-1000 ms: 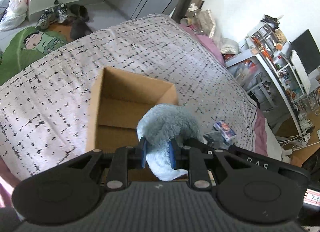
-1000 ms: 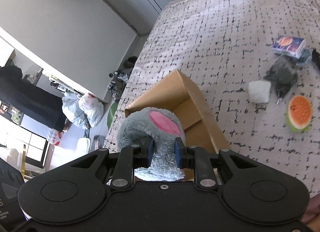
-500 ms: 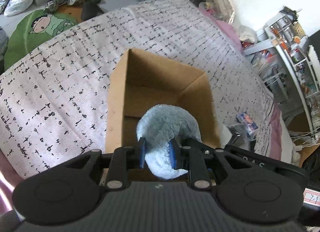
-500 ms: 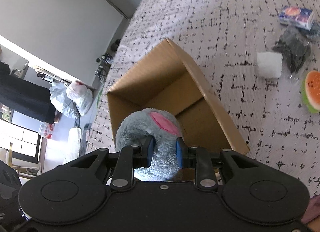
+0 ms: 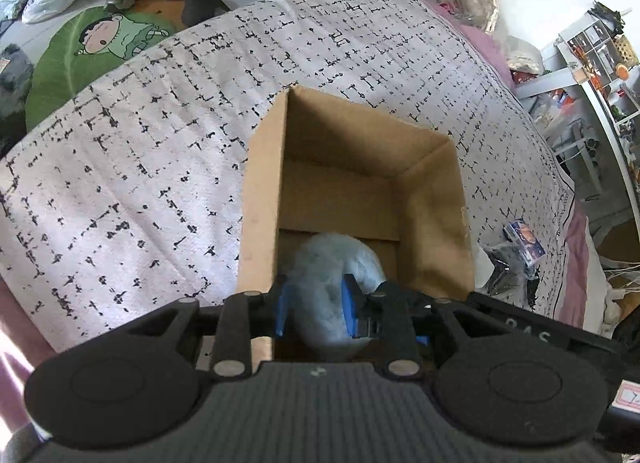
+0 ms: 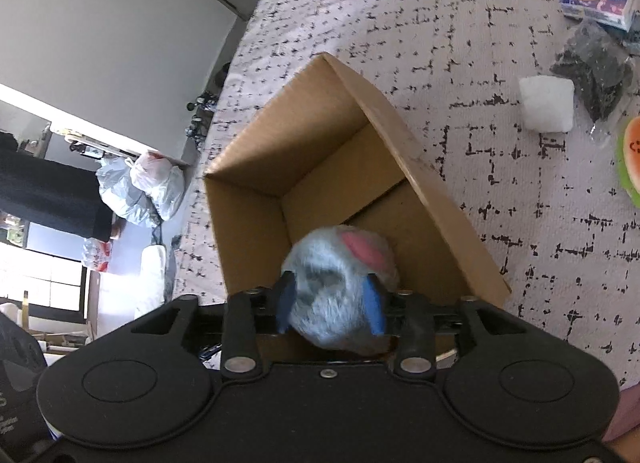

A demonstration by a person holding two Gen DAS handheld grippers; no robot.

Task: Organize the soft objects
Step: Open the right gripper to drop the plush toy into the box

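A bed (image 5: 160, 135) under a white cover with black dashes carries everything. An open cardboard box (image 5: 260, 199) sits well inside the bed's edges, its mouth upward and its floor mostly bare.

The task's thing is a grey-blue plush toy (image 6: 336, 291) with a pink ear patch. It hangs inside the box mouth near the closer wall, held from both sides. The left gripper (image 5: 316, 311) has its blue pads pressed into one furry end, and the right gripper (image 6: 332, 307) is clamped on the other end, just under the pink patch. Whether the toy touches the box floor cannot be told.

Beyond the box, toward the bed's far side, lie a white foam block (image 6: 546, 107), a dark crinkled bag (image 6: 592, 67), a small printed packet (image 6: 596, 3) and a watermelon-slice toy (image 6: 632, 159).

The main risk is in the release. If one gripper lets go first, the plush may swing and drape over the near wall instead of dropping in. Fur could also snag on a pad and lift back out as the grippers rise. The light box may shift or tip on the soft bed if a finger catches its rim.
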